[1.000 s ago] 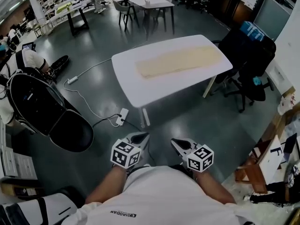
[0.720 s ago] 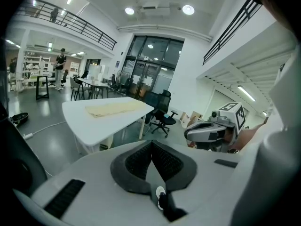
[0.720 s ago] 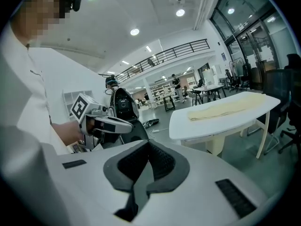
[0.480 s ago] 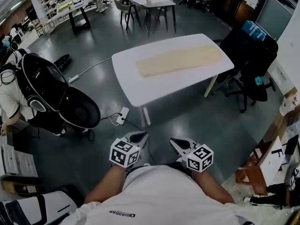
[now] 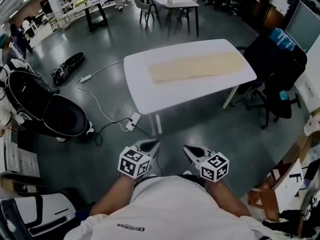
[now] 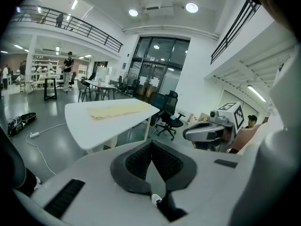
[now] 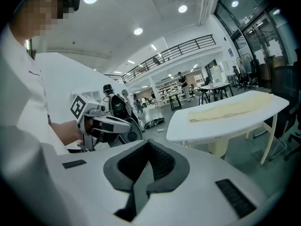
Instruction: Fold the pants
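Cream pants (image 5: 196, 66) lie stretched flat along the white table (image 5: 150, 96), some way ahead across the floor; they also show as the pants (image 6: 117, 110) in the left gripper view and the pants (image 7: 230, 108) in the right gripper view. My left gripper (image 5: 151, 145) and right gripper (image 5: 187, 151) are held close to my chest, far short of the table. Each one's jaws meet at the tips with nothing between them: left gripper (image 6: 151, 144), right gripper (image 7: 148, 145).
A black office chair (image 5: 272, 69) stands at the table's right end. A power strip (image 5: 131, 122) with cables lies on the floor near the table's front leg. A black case (image 5: 47, 111) sits at the left, boxes (image 5: 287, 179) at the right. More tables (image 5: 172, 1) stand behind.
The view has drifted forward, so the table sits a little nearer and more central. The person with the black case at the left has shifted. Both grippers stay shut at my chest.
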Available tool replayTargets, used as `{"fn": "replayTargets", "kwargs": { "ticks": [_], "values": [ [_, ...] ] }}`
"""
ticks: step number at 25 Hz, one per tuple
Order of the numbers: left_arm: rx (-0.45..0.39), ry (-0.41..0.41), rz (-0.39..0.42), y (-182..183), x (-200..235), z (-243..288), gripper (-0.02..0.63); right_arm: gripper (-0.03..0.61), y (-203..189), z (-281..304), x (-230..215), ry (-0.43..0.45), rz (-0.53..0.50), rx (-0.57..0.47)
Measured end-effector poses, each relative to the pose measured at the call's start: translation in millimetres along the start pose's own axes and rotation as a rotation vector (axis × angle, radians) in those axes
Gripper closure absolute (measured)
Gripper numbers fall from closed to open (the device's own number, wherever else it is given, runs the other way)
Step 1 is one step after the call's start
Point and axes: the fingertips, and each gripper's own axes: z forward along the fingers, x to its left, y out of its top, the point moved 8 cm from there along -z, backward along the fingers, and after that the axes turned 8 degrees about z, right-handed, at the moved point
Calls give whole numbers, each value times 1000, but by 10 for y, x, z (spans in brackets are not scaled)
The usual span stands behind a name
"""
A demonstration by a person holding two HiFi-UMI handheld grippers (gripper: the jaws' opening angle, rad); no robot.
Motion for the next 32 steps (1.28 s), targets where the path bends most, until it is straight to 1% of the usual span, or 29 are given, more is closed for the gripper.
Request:
{"fn": "replayTargets", "kwargs": {
  "ticks": [5,8,13,17,21,27,30,32],
  "values": [
    [17,12,8,139,-175,289,586,560,144,-179,-342,5,-30,0],
    [16,35,16,242,-250,436,586,560,195,-298,-557,15,-17,-2],
    [18,75,-9,320,-445,687,586,560,209,-559,-827,32,-4,-4],
    [15,83,1,458,-650,864,586,560,208,-736,-971,66,-8,11],
    [12,114,-1,545,-778,1023,586,560,192,-901,-1165,72,-5,15],
    [40,153,-7,607,-912,1168,586,560,167,-1167,-1422,39,-19,5],
    [74,147,6,610,-994,1307,586,560,97,-1309,-1586,3,17,3],
    [81,142,8,639,-1034,1364,586,560,76,-1385,-1656,-13,47,-4]
  ]
}}
